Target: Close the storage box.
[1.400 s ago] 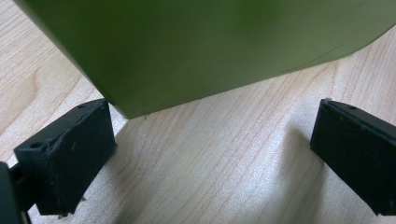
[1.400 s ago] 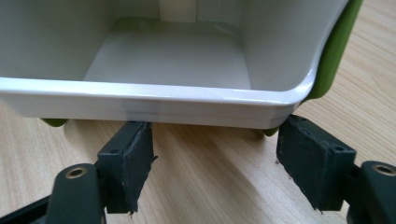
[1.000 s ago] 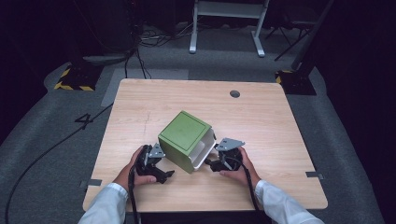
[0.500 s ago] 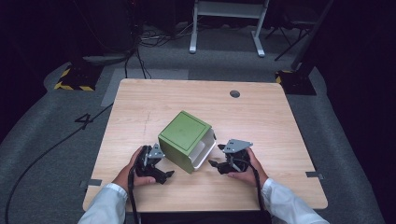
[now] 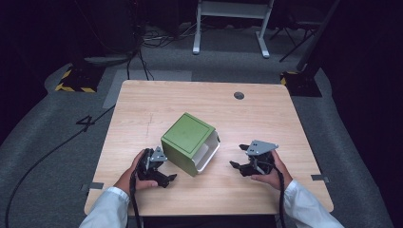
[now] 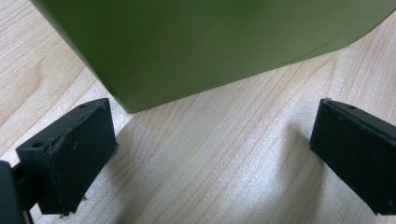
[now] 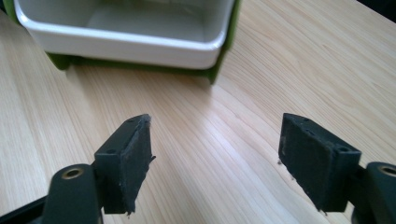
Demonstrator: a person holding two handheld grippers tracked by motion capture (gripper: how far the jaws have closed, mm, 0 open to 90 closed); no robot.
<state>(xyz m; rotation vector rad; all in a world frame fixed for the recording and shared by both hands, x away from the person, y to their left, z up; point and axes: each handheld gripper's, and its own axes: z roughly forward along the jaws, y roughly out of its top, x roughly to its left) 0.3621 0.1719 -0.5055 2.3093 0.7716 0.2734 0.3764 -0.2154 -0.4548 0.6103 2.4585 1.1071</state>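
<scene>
A green box point(image 5: 187, 135) with a white inner liner point(image 5: 209, 154) lies on its side on the wooden table point(image 5: 266, 118), its open mouth facing right and toward me. My left gripper point(image 5: 168, 179) rests by the box's near left corner, open; the green wall point(image 6: 210, 42) looms just beyond its jaws point(image 6: 212, 140), apart from them. My right gripper point(image 5: 238, 156) hovers a short way right of the mouth. It is open, its jaws have just been opening, and nothing is between them point(image 7: 217, 140). The white rim point(image 7: 126, 42) lies ahead.
A round cable hole point(image 5: 239, 95) sits near the table's far edge. Bare wood spreads behind and to the right of the box. Beyond the table are grey floor, cables, a yellow-black striped patch point(image 5: 76, 88) and a white frame's legs point(image 5: 228, 28).
My right gripper has drawn back to the right, away from the box's open mouth, and lifted a little. The box and my left gripper have stayed put.
</scene>
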